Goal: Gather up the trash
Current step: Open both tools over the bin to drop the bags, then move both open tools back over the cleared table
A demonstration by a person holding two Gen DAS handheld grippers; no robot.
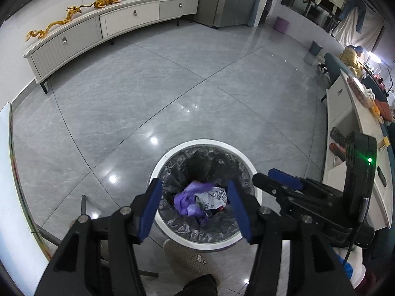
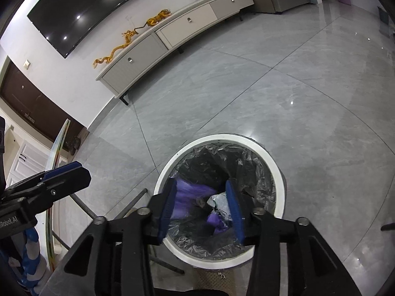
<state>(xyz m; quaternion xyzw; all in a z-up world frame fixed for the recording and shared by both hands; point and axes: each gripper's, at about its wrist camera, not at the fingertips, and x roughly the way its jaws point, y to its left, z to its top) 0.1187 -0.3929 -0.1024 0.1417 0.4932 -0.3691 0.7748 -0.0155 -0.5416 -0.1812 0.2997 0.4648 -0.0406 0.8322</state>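
Bin (image 1: 158,224) mouth open upward; white rim clear all round. Crumpled purple bag (image 1: 190,197) and paper wrapper (image 1: 214,196) fill bin bottom. Left gripper (image 1: 195,208) and right gripper (image 2: 201,206) hang over mouth, jaws apart, nothing between pads. Floor (image 1: 148,93) open toward 12 o'clock up to cabinet (image 1: 74,42). Counter (image 1: 345,113) closes off 3 o'clock side. Metal legs (image 2: 138,197) near rim at 8 o'clock.
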